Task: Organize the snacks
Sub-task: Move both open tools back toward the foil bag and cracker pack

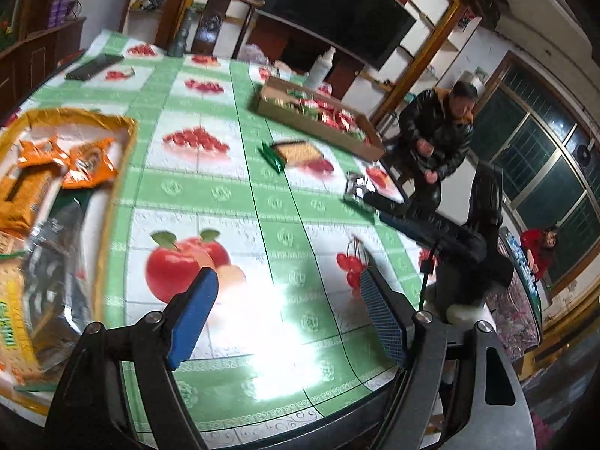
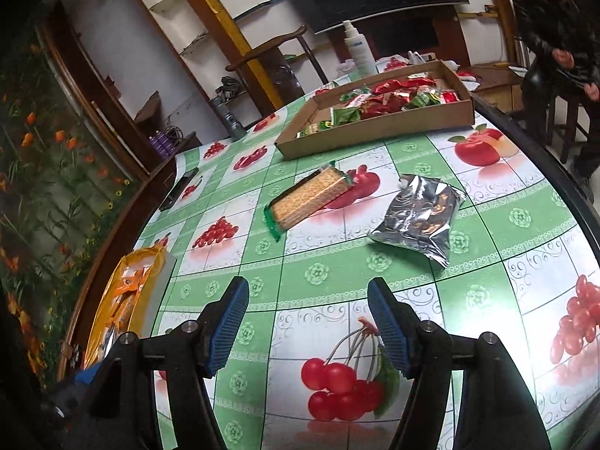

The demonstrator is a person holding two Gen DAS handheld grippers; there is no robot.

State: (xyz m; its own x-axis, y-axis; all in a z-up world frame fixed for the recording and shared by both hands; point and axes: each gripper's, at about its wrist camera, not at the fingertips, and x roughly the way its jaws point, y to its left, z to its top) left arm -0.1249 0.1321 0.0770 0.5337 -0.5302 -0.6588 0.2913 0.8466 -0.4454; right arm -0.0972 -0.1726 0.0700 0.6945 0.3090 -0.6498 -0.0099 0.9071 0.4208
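Left gripper [image 1: 288, 309] and right gripper [image 2: 308, 324], jaws released, empty, above the fruit-patterned table [image 2: 487, 225]; the orange box [image 1: 123, 127] is cut off, its snacks blurred.

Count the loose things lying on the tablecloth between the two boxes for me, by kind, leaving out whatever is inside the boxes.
Cracker packs: 1
Silver foil snack bags: 1
Dark flat phone-like devices: 1
White spray bottles, standing behind the cardboard tray: 1
Total: 4
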